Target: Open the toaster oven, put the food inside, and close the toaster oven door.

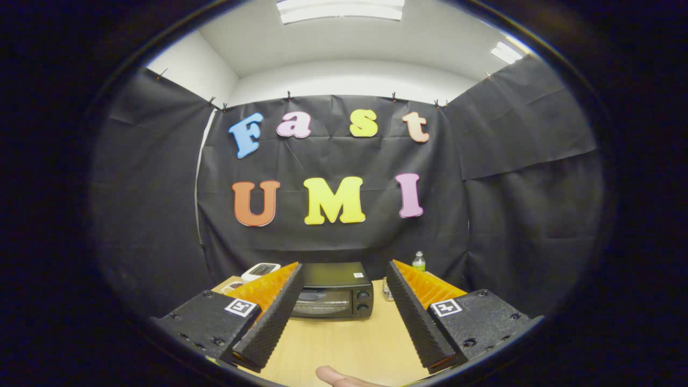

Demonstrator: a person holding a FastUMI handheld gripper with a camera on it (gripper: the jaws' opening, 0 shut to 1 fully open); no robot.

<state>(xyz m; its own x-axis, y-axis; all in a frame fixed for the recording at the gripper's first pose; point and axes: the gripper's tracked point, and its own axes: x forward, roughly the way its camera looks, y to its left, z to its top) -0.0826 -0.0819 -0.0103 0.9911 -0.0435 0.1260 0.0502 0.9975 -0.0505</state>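
**Gripper held wide above the table, toaster oven closed at the far end**

The two-finger gripper [344, 317] hangs over a pale wooden table [344, 344] with its fingers spread wide apart and nothing between them. Only bare tabletop lies in the gap close by.

Beyond the fingertips, at the far end of the table against the black cloth wall [516, 204], stands a small black box-shaped toaster oven [333, 293]. Its glass door is shut, and two round knobs sit one above the other on the right side of its front. The left finger [271, 317] overlaps the oven's left edge in this view; the oven itself sits well apart from the gripper.

To the left of the oven, on the far part of the table, a white flat device with a dark screen [260, 270] peeks out above the left finger. To the right of the oven, a clear plastic bottle with a green cap [418, 262] stands by the wall, partly hidden by the right finger [416, 317].

At the near edge of the table, a fingertip of a person's hand [336, 376] shows just below the gap between the fingers.
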